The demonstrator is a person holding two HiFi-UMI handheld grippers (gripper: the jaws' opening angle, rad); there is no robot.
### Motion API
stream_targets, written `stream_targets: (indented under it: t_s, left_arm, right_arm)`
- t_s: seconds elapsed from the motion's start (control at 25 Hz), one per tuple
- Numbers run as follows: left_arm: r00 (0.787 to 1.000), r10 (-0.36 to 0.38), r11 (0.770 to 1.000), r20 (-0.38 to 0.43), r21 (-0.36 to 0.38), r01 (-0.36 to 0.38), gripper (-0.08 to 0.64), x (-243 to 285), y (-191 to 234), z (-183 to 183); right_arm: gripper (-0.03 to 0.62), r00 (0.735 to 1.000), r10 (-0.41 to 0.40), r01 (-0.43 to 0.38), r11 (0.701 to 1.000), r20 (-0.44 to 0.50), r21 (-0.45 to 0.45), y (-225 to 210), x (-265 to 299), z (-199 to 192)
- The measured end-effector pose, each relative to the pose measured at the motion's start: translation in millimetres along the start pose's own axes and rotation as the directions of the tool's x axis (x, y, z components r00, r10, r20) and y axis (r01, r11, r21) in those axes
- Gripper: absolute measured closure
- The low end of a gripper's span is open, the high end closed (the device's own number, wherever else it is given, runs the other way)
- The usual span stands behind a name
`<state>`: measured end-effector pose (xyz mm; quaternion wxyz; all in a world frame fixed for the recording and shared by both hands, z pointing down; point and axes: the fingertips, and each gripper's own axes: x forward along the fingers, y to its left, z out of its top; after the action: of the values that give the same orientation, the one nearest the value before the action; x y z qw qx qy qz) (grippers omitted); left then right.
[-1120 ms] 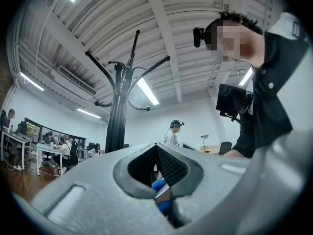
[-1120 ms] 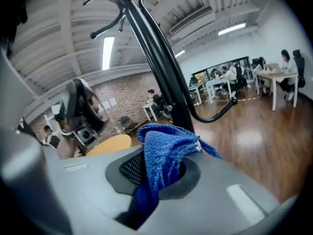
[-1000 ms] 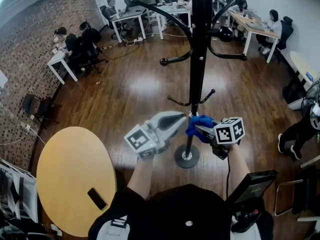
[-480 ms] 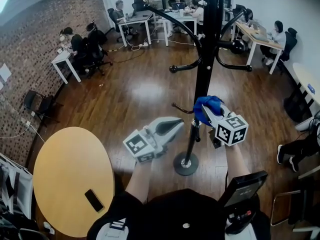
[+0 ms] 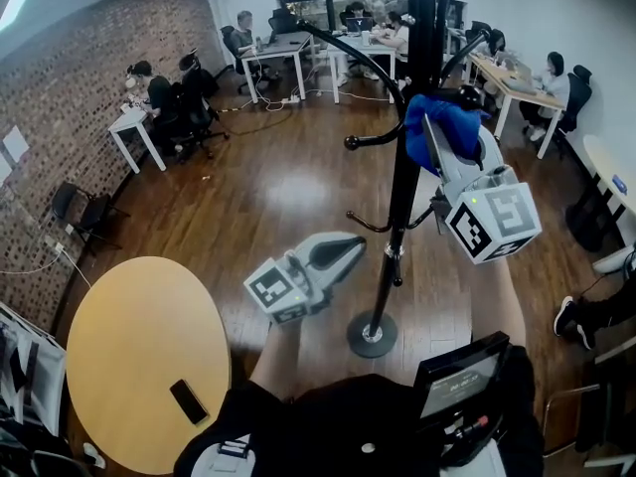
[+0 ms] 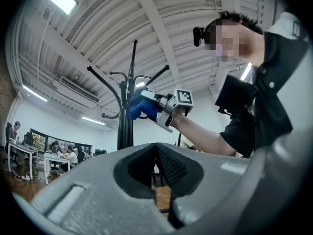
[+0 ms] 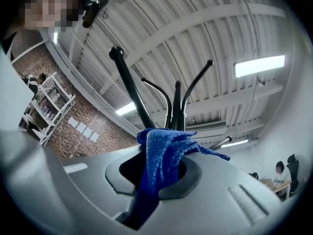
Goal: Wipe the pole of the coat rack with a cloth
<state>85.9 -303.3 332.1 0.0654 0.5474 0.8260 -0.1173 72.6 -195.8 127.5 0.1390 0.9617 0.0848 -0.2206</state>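
Observation:
A black coat rack pole (image 5: 405,167) rises from a round base (image 5: 372,334) on the wood floor, with curved hooks branching near its top. My right gripper (image 5: 429,132) is raised high beside the pole, shut on a blue cloth (image 5: 437,127) that presses against the pole's right side. In the right gripper view the blue cloth (image 7: 161,155) hangs out between the jaws, with the rack's top hooks (image 7: 173,102) behind it. My left gripper (image 5: 343,251) hovers low, left of the pole, jaws shut and empty. The left gripper view shows the pole (image 6: 126,116) and the cloth (image 6: 142,105).
A round yellow table (image 5: 139,356) with a dark phone (image 5: 189,401) on it stands at the lower left. White desks (image 5: 278,48) with seated people line the far wall and left side. A lower hook (image 5: 363,225) sticks out from the pole at mid height.
My right gripper has carried the blue cloth up along the pole, from near the lower hooks to near the upper branches. The left gripper has stayed about where it was.

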Motion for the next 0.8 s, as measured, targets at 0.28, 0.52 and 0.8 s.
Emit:
stream_targets:
  t_s: [0.28,0.52,0.8]
  left_arm:
    - [1.000,0.001,1.000,0.001,0.007,-0.001,0.563,-2,-5,7]
    - [1.000,0.004,1.000,-0.001,0.005,-0.004,0.563,-7,-2,5]
    - [1.000,-0.018,1.000,-0.009,-0.001,0.018,0.563,0,-7,2]
  right_arm:
    - [0.546,0.966,0.083,-0.056,0.992,0.244,-0.116,50,-45,100]
    - [0.546,0.969,0.067,-0.036,0.991,0.238,-0.131,47,-39,95]
    - [0.552,0.994,-0.041,0.041,0.999,-0.104,-0.005,-1,5,-41]
